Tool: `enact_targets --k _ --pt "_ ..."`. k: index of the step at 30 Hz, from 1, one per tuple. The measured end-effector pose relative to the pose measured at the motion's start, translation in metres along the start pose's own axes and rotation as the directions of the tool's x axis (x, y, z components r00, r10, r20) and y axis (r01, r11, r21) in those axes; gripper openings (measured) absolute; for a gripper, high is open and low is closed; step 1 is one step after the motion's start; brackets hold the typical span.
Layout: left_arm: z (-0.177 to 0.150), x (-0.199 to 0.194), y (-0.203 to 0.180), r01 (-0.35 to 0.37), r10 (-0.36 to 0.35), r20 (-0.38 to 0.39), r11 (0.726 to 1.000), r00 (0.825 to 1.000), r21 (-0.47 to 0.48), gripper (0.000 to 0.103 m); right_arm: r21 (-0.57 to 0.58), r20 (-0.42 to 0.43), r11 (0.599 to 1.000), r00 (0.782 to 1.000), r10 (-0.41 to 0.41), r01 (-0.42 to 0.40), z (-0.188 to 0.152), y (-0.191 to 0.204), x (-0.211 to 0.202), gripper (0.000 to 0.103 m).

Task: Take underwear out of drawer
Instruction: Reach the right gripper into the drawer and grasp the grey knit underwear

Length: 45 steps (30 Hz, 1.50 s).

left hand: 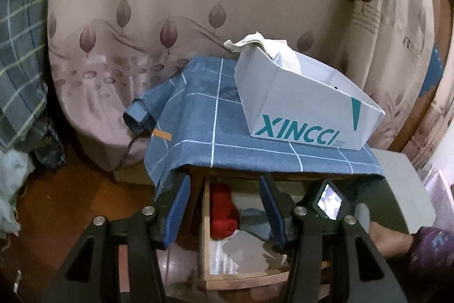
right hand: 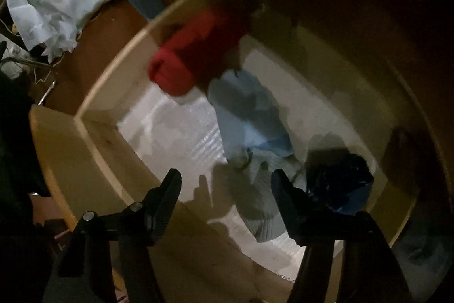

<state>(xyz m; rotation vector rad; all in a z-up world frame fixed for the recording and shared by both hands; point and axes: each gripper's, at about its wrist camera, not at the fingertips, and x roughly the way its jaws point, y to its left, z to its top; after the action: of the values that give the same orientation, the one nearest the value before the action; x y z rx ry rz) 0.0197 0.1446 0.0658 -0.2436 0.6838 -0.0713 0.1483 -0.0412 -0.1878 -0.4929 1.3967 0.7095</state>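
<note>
both grippers' jaws stand apart holding nothing, the left gripper (left hand: pixel 224 206) hanging before the open drawer (right hand: pixel 93 104) and the right gripper (right hand: pixel 225 179) pointing down into it, where light blue underwear (right hand: pixel 249 110) lies beside a red roll (right hand: pixel 195 56).

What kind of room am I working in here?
Most likely a bedroom or other lived-in room at home. A leaf-print curtain hangs behind a small wooden stand draped in a blue checked cloth, and its open drawer holds rolled and crumpled clothing, including a red roll.
</note>
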Motion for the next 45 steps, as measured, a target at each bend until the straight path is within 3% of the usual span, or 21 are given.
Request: enact_targets --k 4,6,9,15,25,30,31,33,35,38,45 --pt "0.002 0.005 0.008 0.028 -0.029 -0.015 0.998 0.999 -0.061 0.052 0.007 -0.076 1.000 0.997 -0.015 0.015 -0.006 -0.010 0.017 0.059" --pt "0.003 0.007 0.011 0.045 -0.047 -0.022 0.995 0.999 -0.089 0.052 -0.009 -0.086 0.999 0.996 -0.037 0.037 -0.008 -0.011 0.020 0.037" --pt "0.003 0.008 0.013 0.046 -0.048 -0.020 0.994 0.999 -0.102 0.052 -0.008 -0.097 0.998 0.994 -0.058 0.057 -0.009 -0.013 0.021 0.023" --pt "0.001 0.009 0.012 0.031 -0.033 -0.024 0.995 0.999 -0.093 0.052 0.000 -0.025 0.996 0.995 -0.092 0.092 -0.022 -0.011 -0.007 0.003" --pt "-0.001 0.011 -0.001 0.016 -0.017 -0.030 0.999 0.999 -0.031 0.052 0.220 0.169 0.975 0.986 -0.008 -0.030 -0.061 -0.036 -0.085 0.003" --pt "-0.001 0.011 -0.003 0.013 -0.014 -0.034 0.999 0.999 -0.030 0.052 0.187 0.131 0.981 0.991 0.017 -0.042 -0.048 -0.025 -0.065 0.010" --pt "-0.001 0.011 -0.003 0.012 -0.013 -0.033 0.999 0.999 -0.030 0.052 0.174 0.111 0.984 0.994 0.014 -0.033 -0.043 -0.022 -0.059 0.015" --pt "-0.001 0.010 -0.004 0.007 -0.007 -0.028 1.000 1.000 -0.023 0.052 0.164 0.073 0.985 0.997 0.035 -0.047 -0.039 -0.020 -0.044 0.043" --pt "-0.002 0.009 -0.005 0.000 0.000 -0.026 1.000 1.000 -0.013 0.052 0.135 0.025 0.991 1.000 0.013 -0.016 -0.030 -0.012 -0.024 0.057" --pt "-0.002 0.010 -0.003 0.003 -0.004 -0.027 1.000 1.000 -0.016 0.052 0.105 -0.026 0.994 1.000 -0.007 0.010 -0.018 -0.003 -0.003 0.058" --pt "-0.001 0.013 -0.001 0.033 -0.035 -0.041 0.998 0.999 -0.046 0.052 0.069 -0.168 0.997 0.986 -0.017 0.029 0.001 0.001 0.030 0.075"
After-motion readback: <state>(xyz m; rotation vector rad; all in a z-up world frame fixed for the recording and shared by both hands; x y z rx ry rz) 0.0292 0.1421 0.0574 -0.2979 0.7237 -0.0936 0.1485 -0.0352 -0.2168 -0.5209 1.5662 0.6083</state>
